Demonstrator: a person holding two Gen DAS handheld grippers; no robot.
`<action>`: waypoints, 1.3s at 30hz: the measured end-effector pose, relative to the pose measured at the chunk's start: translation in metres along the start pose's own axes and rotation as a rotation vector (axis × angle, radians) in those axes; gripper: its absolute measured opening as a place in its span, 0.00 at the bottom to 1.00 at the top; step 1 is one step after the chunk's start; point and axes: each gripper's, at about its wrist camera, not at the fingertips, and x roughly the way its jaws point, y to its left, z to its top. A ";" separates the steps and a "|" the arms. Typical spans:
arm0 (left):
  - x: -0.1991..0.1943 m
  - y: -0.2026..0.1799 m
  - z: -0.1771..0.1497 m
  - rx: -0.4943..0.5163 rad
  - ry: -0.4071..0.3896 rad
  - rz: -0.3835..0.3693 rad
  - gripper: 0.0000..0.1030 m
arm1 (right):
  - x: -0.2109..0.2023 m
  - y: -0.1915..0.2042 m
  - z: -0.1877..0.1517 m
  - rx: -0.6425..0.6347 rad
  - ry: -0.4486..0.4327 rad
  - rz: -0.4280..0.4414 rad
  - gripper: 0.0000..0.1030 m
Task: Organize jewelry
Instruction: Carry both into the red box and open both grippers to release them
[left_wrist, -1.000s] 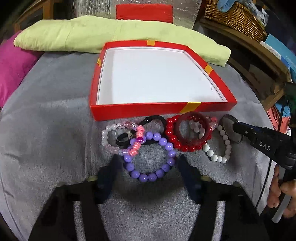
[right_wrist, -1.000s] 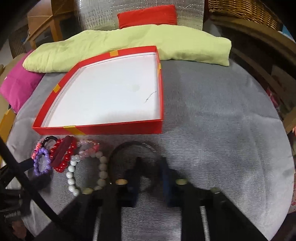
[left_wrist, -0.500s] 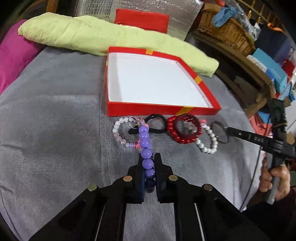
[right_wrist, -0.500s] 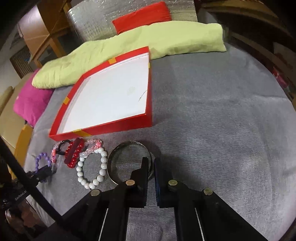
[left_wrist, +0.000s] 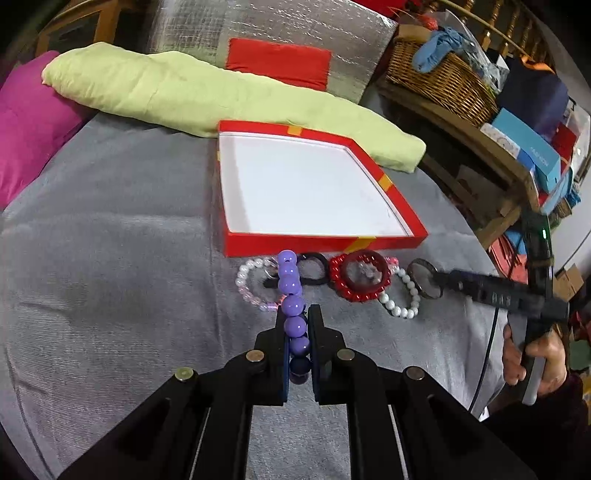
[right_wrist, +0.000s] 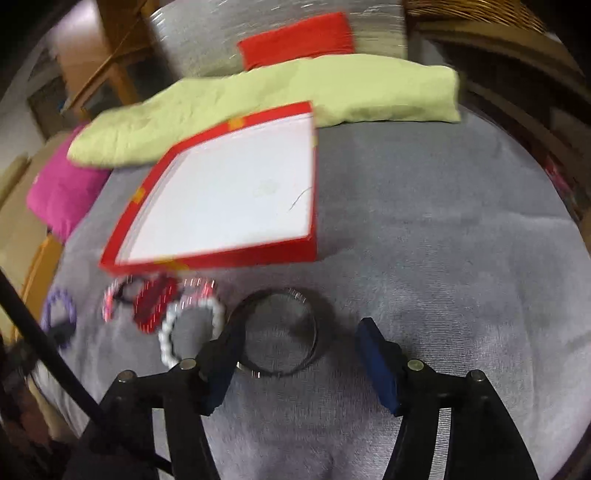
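My left gripper (left_wrist: 298, 314) is shut on a purple bead bracelet (left_wrist: 291, 299) and holds it edge-on above the grey cloth. A red box (left_wrist: 321, 242) with a white inside lies just beyond. In front of it lie a clear-pink bead bracelet (left_wrist: 251, 284), a black ring (left_wrist: 314, 269), a red bead bracelet (left_wrist: 364, 277) and a white bead bracelet (left_wrist: 400, 302). My right gripper (right_wrist: 301, 332) is open, its jaws on either side of a thin dark bangle (right_wrist: 279, 332) lying on the cloth. The right wrist view is blurred.
A long light-green cushion (left_wrist: 177, 88) lies behind the box, a magenta cushion (left_wrist: 26, 122) at far left. A wicker basket (left_wrist: 439, 77) and coloured boxes stand on a wooden shelf at the right. The grey cloth (right_wrist: 443, 240) spreads to the right of the box.
My left gripper shut on the purple bracelet and lifted it off the cloth. My right gripper, shut at the dark bangle half a second ago, is now open around it.
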 end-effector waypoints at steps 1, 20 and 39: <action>-0.001 0.002 0.001 -0.005 -0.004 0.004 0.09 | 0.000 0.001 -0.002 -0.017 0.004 0.003 0.65; -0.001 0.000 0.013 0.000 -0.045 0.010 0.09 | 0.000 0.030 -0.018 -0.153 -0.030 -0.083 0.62; 0.074 -0.006 0.075 0.040 0.022 0.032 0.35 | 0.027 0.049 0.074 0.069 -0.172 0.081 0.66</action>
